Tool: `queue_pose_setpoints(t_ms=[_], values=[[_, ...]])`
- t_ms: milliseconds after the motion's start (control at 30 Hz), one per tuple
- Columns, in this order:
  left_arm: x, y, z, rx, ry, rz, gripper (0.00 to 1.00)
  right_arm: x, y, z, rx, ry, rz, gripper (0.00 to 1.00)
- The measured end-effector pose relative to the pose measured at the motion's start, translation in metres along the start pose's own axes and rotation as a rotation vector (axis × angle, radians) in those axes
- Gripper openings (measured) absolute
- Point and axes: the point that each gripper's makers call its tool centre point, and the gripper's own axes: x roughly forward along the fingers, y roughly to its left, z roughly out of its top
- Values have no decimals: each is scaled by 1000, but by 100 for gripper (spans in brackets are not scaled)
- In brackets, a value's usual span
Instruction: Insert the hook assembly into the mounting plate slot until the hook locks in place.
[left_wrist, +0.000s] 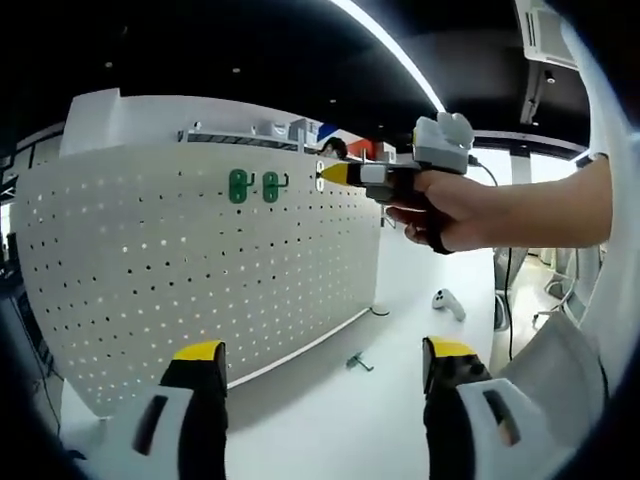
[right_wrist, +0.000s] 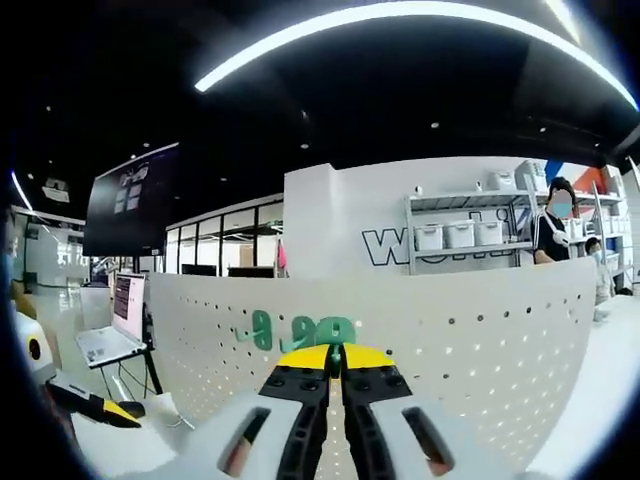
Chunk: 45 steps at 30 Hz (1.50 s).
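On the white worktop, upright pegboard with two green hooks seated; right gripper at board's top edge, jaws together on seemingly a white hook; left gripper jaws apart, empty; press squarely in.

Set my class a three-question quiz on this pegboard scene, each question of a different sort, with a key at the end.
1. True or false: the left gripper is open, with nothing between its fingers.
2. In the left gripper view, how many green hooks already hang near the top of the pegboard? A one; B two; C four.
3. Fill in: the right gripper, held up at the pegboard, is shut on a small part whose colour is ____.

Key: 1 true; 2 B; 3 green.
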Motion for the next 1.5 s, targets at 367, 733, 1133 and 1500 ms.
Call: queue_pose_setpoints(t_ms=[367, 733, 1133, 1500], values=[[-3, -8, -4, 9, 13, -15, 82, 12, -8, 5, -26, -35, -35, 1], [-8, -9, -4, -2, 12, -17, 82, 22, -12, 3, -56, -39, -51, 1], [-11, -7, -8, 0, 25, -8, 82, 31, -14, -3, -71, -28, -54, 1], [-12, -5, -8, 6, 37, -5, 81, 34, -15, -6, -57, -26, -55, 1]])
